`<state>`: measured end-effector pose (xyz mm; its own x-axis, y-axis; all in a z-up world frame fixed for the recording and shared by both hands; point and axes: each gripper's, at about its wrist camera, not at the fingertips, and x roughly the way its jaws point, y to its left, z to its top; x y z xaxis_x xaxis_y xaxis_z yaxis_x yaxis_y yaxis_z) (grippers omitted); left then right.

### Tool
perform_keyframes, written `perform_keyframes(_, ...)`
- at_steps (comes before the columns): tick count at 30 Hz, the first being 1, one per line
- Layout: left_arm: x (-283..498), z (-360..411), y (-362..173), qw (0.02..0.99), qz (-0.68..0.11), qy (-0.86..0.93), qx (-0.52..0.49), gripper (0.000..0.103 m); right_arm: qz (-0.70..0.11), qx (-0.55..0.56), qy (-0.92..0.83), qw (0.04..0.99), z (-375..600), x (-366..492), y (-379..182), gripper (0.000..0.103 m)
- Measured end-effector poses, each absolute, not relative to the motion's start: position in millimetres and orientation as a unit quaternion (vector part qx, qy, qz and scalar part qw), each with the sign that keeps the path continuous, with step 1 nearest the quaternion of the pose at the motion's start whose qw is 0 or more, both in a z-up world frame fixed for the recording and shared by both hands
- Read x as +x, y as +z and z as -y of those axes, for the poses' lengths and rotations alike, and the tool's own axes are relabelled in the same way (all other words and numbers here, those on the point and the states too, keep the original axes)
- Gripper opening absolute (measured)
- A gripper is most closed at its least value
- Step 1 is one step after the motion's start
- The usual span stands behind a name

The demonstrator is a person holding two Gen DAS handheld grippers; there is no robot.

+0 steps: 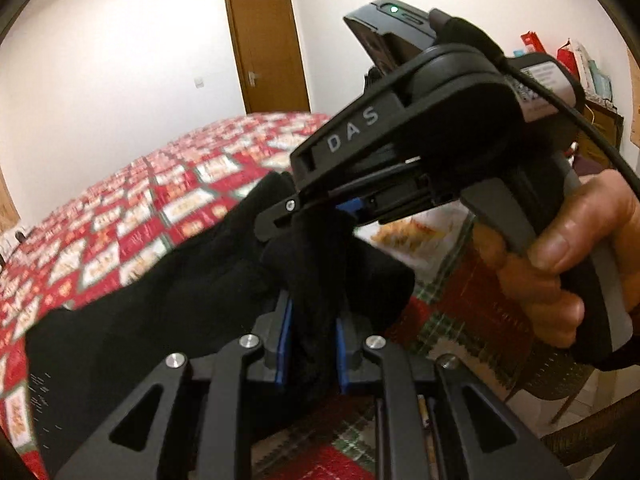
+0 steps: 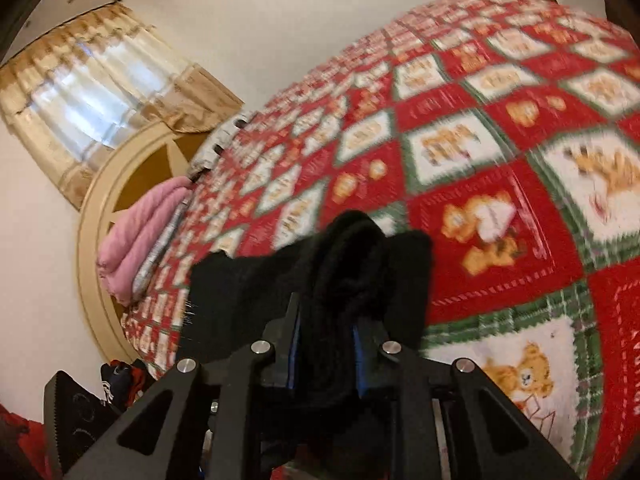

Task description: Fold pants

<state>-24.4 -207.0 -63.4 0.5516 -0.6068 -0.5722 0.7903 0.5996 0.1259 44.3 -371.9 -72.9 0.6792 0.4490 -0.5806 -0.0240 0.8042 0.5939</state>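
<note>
The black pants (image 1: 168,280) hang above the bed, held by both grippers. My left gripper (image 1: 314,336) is shut on a bunched edge of the pants between its blue pads. In the left wrist view the right gripper (image 1: 316,216) is just ahead, held in a hand, and also shut on the black cloth. In the right wrist view my right gripper (image 2: 326,344) is shut on a thick bunch of the pants (image 2: 352,264), which drape over its fingers above the bed.
The bed has a red, white and green teddy-bear quilt (image 2: 500,160). A folded pink blanket (image 2: 136,236) lies by the round headboard (image 2: 96,208). A curtained window (image 2: 92,92) and a brown door (image 1: 268,52) are on the walls. Clutter stands at the right (image 1: 588,80).
</note>
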Motion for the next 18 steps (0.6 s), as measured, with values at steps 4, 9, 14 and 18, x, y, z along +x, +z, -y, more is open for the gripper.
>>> perform_keyframes(4, -20.0, 205.9, -64.7, 0.856, -0.257, -0.411, 0.180, 0.026, -0.367, 0.306, 0.142, 0.867, 379.5, 43.7, -85.6, 0.022)
perform_keyframes(9, 8.1, 172.9, -50.6, 0.848, -0.294, -0.419, 0.138, 0.062, -0.370, 0.303, 0.141, 0.867, 387.9, 27.9, -72.0, 0.028)
perform_keyframes(14, 7.1, 130.1, -31.9, 0.862, -0.278, -0.412, 0.105, 0.068, -0.340, 0.219, 0.044, 0.913, 387.7, -10.1, -35.9, 0.032)
perform_keyframes(18, 19.5, 97.9, -23.4, 0.891, -0.264, -0.360, 0.087, 0.072, -0.316, 0.133, 0.074, 0.936, 346.8, -23.1, -8.0, 0.032)
